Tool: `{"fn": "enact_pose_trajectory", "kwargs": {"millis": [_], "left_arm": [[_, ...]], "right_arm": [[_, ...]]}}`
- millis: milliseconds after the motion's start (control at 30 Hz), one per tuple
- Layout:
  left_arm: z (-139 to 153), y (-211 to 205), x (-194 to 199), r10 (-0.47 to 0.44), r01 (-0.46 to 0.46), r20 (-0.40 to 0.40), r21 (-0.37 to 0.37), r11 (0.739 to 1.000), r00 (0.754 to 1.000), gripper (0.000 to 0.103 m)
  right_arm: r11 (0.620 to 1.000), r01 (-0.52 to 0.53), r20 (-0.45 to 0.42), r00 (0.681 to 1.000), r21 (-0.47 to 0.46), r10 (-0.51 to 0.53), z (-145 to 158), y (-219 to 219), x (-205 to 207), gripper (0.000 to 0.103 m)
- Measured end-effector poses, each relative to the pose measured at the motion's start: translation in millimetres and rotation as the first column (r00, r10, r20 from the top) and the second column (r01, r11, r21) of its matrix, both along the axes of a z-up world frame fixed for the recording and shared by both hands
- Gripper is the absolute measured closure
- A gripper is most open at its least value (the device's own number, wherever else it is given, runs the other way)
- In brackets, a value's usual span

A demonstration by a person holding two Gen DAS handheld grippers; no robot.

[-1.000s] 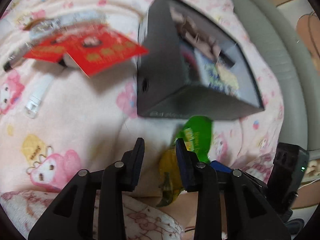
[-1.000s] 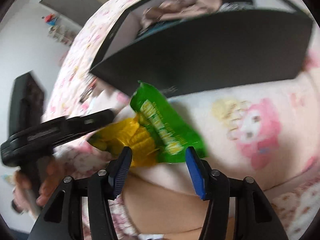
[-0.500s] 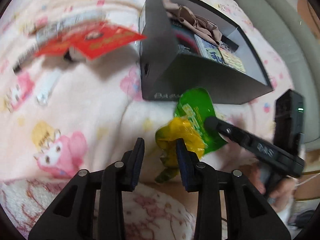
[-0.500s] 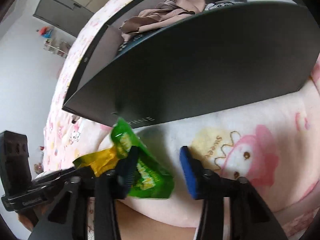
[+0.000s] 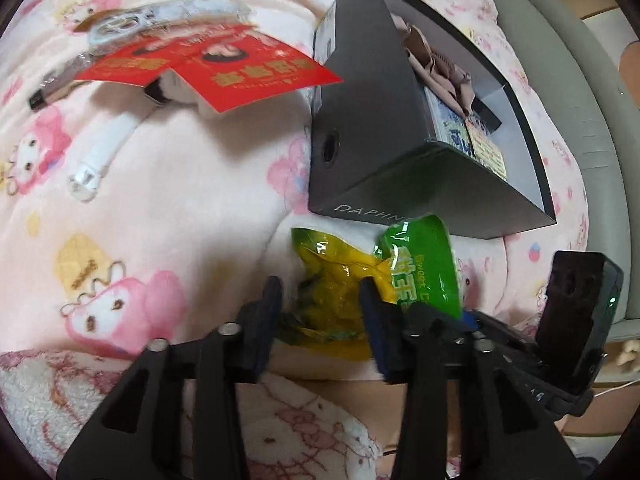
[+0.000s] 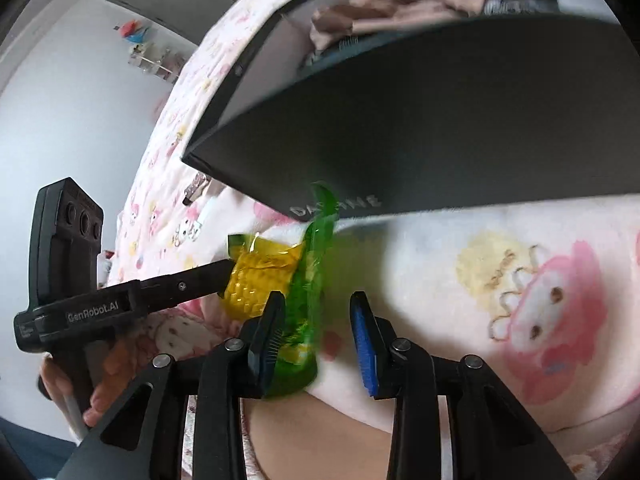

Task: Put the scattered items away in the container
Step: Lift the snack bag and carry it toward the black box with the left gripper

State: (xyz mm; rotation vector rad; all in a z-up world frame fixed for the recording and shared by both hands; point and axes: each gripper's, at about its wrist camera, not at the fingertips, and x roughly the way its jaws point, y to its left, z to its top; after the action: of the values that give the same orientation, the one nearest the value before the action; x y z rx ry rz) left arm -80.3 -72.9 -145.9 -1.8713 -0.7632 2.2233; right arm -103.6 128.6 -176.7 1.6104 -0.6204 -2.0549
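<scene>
**Corn packet still outside the box**

Some things already lie in our dark box (image 5: 384,128). The corn packet (image 5: 360,280) sits on the blanket (image 5: 180,200) just before it. Our left gripper (image 5: 320,312) is opening around its yellow end; our right gripper (image 6: 316,332) is closing on the green end, pads not pressing yet. The red card (image 5: 240,68) and white strap (image 5: 100,152) wait.

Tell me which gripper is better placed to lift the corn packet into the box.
Probably the right gripper: the corn packet sits between its closing jaws, just below the box. The left gripper's jaws are opening.
</scene>
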Motion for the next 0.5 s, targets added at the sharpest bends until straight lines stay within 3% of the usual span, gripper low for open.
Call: {"fn": "enact_pose_trajectory", "kwargs": {"millis": [167,233,400,500], "left_arm": [[-5,1,-11,-0.004,0.005,0.018,-0.022,1.0,1.0,0.056],[-5,1,-10,-0.014,0.014,0.006,0.009,1.0,1.0,0.068],[2,9,-6,-0.053,0.052,-0.041,-0.044,0.998,0.998,0.075],[4,6,-8,-0.051,0.05,-0.071,-0.021,0.999,0.996,0.083]], "right_arm": [[1.0,-0.019,-0.013,1.0,0.014,0.019,-6,-8,-12,0.073],[1.0,-0.013,0.001,1.0,-0.019,0.013,-8,-4,-16,0.073],[1.0,-0.006,-0.012,1.0,-0.021,0.005,-6,-3,-19,0.074],[1.0,0.0,-0.024,1.0,-0.017,-0.001,-3,0,-21,0.077]]}}
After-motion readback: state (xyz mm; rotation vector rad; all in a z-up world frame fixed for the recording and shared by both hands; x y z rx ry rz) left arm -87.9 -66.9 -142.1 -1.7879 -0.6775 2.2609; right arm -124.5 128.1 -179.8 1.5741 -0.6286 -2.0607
